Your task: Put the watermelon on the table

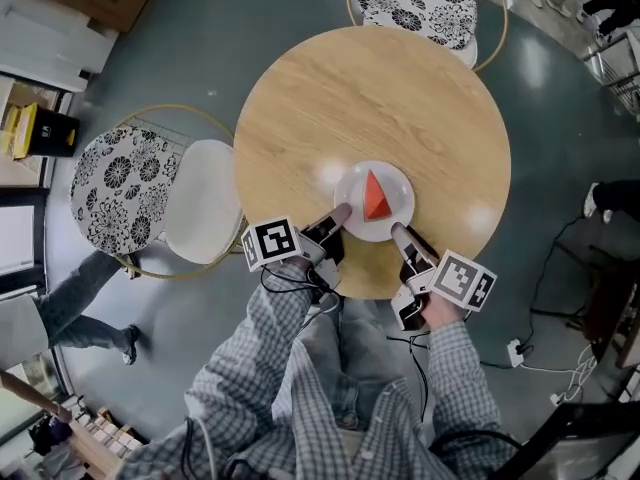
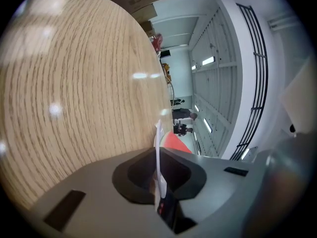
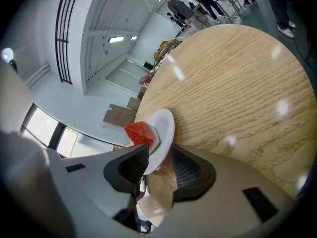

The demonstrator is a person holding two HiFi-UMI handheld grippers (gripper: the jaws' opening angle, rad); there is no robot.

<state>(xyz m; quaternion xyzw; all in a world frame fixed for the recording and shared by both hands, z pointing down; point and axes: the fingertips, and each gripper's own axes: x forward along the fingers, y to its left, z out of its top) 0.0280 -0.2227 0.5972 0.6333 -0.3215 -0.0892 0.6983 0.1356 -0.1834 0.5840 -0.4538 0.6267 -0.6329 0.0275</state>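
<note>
A red watermelon wedge [image 1: 375, 197] lies on a small white plate [image 1: 350, 183] near the front edge of the round wooden table [image 1: 370, 88]. My left gripper [image 1: 343, 211] is shut on the plate's left rim; in the left gripper view the plate [image 2: 158, 148] runs edge-on between the pads, with the watermelon [image 2: 176, 142] just behind. My right gripper [image 1: 397, 230] is at the plate's front right rim. In the right gripper view its jaws stand apart around the plate [image 3: 163, 128], a gap showing beside the rim, and the watermelon [image 3: 140, 132] sits on top.
Two chairs with floral cushions stand by the table, one at the left [image 1: 120, 188] and one at the far side [image 1: 415, 3]. A white chair seat [image 1: 203, 201] touches the table's left edge. Cables and a power strip [image 1: 520, 353] lie on the floor at the right.
</note>
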